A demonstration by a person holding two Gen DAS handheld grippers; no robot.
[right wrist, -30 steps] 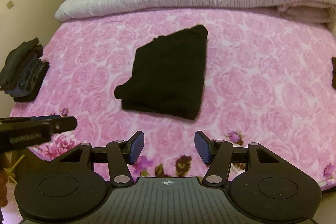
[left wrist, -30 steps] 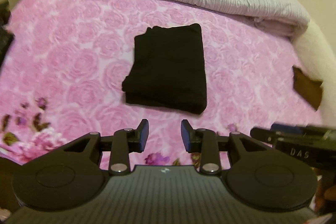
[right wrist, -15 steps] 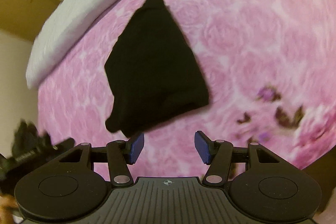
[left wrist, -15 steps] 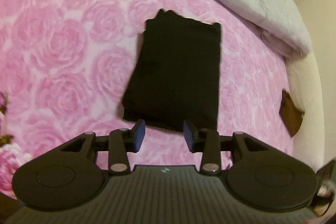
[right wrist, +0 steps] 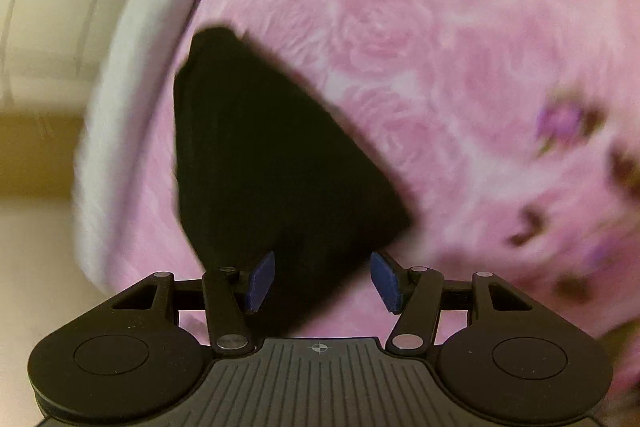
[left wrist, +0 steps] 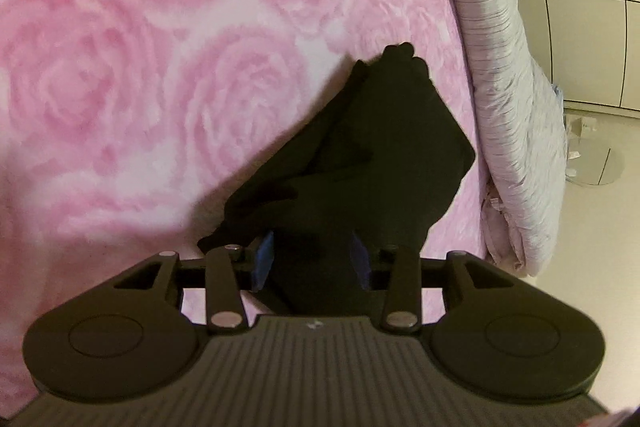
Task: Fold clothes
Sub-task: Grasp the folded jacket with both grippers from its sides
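Note:
A folded black garment [left wrist: 384,155] lies on the pink rose-patterned bedspread [left wrist: 120,67]. In the left wrist view my left gripper [left wrist: 312,259] is open, its blue-padded fingers on either side of the garment's near corner, with cloth between the jaws. In the right wrist view the same garment [right wrist: 272,163] appears as a dark wedge. My right gripper [right wrist: 324,281] is open with another corner of the garment lying between its fingers. Neither gripper has closed on the cloth. The right wrist view is motion-blurred.
A rolled grey striped duvet [left wrist: 508,99] runs along the far side of the bed, just beyond the garment; it shows as a pale band in the right wrist view [right wrist: 120,107]. A tiled floor [left wrist: 592,27] lies past it. Purple flower prints [right wrist: 560,123] mark the bedspread's edge.
Both grippers have moved down and forward from above the bed to the garment's edges, so that its corners now sit between the open jaws. The garment's near edge looks slightly lifted.

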